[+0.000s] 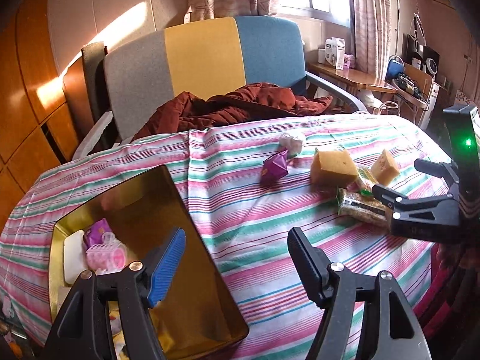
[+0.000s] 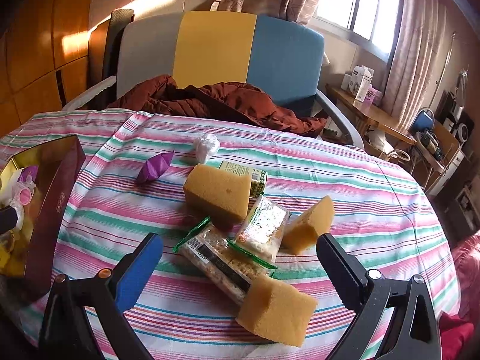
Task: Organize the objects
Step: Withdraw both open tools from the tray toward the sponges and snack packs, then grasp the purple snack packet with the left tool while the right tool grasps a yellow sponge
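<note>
My left gripper point(image 1: 237, 240) is open and empty, hovering over the right wall of a gold-lined box point(image 1: 144, 198) that holds pink items point(image 1: 105, 252). On the striped cloth beyond it lie a purple paper shape point(image 1: 274, 166), a white wad point(image 1: 291, 141), two sponges point(image 1: 333, 165) and a snack packet point(image 1: 360, 207), with my right gripper point(image 1: 397, 177) over them. In the right wrist view my right gripper point(image 2: 240, 244) is open above two snack packets point(image 2: 219, 264), with nothing pressed. Three yellow sponges point(image 2: 219, 192) surround them. The box point(image 2: 51, 186) stands at the left.
A striped cloth covers the round table point(image 2: 360, 180). Behind it stands a chair point(image 2: 216, 48) with a grey, yellow and blue back and a rust-red jacket point(image 2: 210, 99) on its seat. Wooden cabinets point(image 1: 30, 105) line the left; a cluttered side table point(image 2: 375, 114) is at the right.
</note>
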A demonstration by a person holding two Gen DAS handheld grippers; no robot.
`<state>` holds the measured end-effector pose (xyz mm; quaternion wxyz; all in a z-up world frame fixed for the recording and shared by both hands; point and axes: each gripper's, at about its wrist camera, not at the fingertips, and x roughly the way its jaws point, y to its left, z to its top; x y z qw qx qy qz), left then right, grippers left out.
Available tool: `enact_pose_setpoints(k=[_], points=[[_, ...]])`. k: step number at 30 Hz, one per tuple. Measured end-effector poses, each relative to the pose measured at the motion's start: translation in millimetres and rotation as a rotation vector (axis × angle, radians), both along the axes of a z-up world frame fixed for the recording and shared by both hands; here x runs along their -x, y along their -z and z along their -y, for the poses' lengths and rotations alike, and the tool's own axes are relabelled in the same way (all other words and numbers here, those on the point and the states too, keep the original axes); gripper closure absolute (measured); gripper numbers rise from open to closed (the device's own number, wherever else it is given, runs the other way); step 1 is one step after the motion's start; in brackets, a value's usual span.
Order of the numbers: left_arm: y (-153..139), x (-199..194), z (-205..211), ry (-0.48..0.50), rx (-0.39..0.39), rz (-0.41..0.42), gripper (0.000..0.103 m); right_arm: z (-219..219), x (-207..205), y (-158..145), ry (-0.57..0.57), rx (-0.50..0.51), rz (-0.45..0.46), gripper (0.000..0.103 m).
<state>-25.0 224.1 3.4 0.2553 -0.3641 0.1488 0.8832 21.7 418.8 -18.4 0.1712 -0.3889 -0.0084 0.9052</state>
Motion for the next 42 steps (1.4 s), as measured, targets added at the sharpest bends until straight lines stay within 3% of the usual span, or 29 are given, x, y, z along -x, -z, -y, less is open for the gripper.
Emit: enact_pose_setpoints(k=[11,16,24,28,32,33,35,36,37,42], points=[[-8.4,28.3,-47.0,0.047,-0.007,0.003,0.023,-2.9,1.5,3.5,0.007,0.02,0.023,0.0],[-6.7,51.5,-75.7,0.069,-0.021,0.038,0.023,-19.7,-4.9,-3.6,0.082,0.051,-0.011,0.0],[33.1,98.2,-128.7,0.084,0.052,0.131,0.023,-69.7,-21.4,-7.1,0.245,0.268,-0.071,0.0],[56.3,121.7,-141.3,0.048,0.104,0.17,0.025,-77.9,-23.0,-5.4,0.269,0.301,-0.074,0.0],[77.7,141.9,-148.1,0.02,0.101,0.239,0.025,-81.6,-25.0,-6.4,0.279,0.315,-0.089,0.0],[81.6,145.9,-149.6,0.013,0.103,0.248,0.026,-83.9,-26.7,-6.4,0.289,0.321,-0.094,0.0],[90.7,153.1,-154.5,0.023,0.103,0.275,0.043,-91.8,-31.4,-7.2,0.316,0.345,-0.114,0.0],[96.5,156.1,-157.2,0.036,0.11,0.301,0.058,-96.8,-34.6,-7.9,0.332,0.359,-0.128,0.0],[103.1,158.2,-158.8,0.046,0.115,0.335,0.063,-102.6,-38.4,-8.8,0.353,0.374,-0.145,0.0],[103.9,144.8,-157.9,0.084,0.148,0.289,0.064,-145.6,-65.4,-4.0,0.505,0.532,-0.251,0.0]])
